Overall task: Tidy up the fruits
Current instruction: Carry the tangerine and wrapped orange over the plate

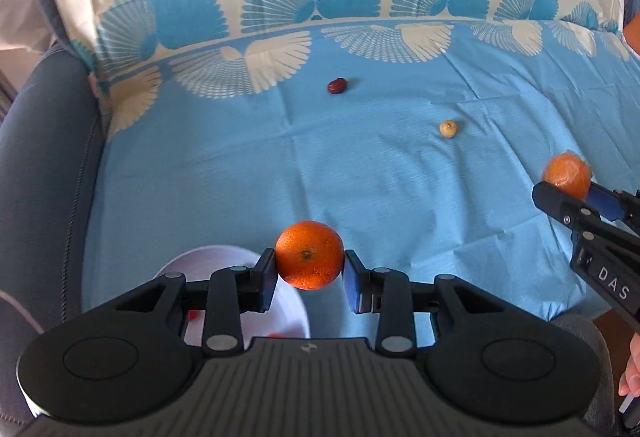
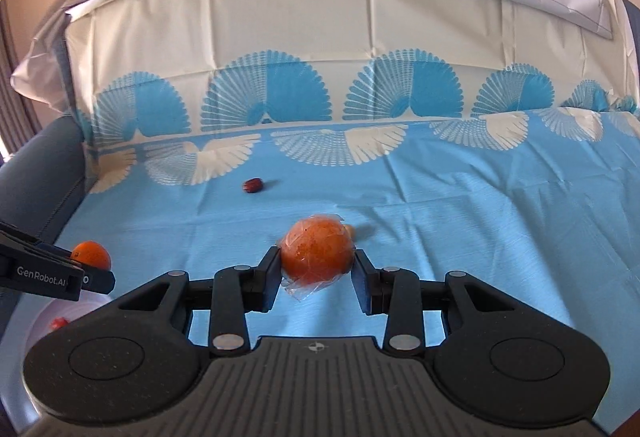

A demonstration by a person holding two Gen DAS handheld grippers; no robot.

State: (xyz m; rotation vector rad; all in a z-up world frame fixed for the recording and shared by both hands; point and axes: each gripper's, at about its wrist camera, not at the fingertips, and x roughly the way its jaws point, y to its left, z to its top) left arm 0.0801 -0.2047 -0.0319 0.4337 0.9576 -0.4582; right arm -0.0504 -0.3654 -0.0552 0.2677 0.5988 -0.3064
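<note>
Two oranges (image 1: 309, 255) gripped (one plastic-wrapped (image 2: 318, 252)) above open blue cloth (image 1: 248, 173).

Cloth-draped blue-grey sofa (image 2: 36, 173), daylight

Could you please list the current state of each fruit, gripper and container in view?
Left gripper: shut on bare orange, lifted.
Right gripper: shut on wrapped orange, lifted.
Red date: loose on cloth.
Pale fruit: loose on cloth.
White bowl: holds small red fruits.

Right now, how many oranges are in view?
2: a bare orange in the left hand-held gripper, a plastic-wrapped orange in the right hand-held gripper. An orange patch at the left view's edge is unclear.
</note>
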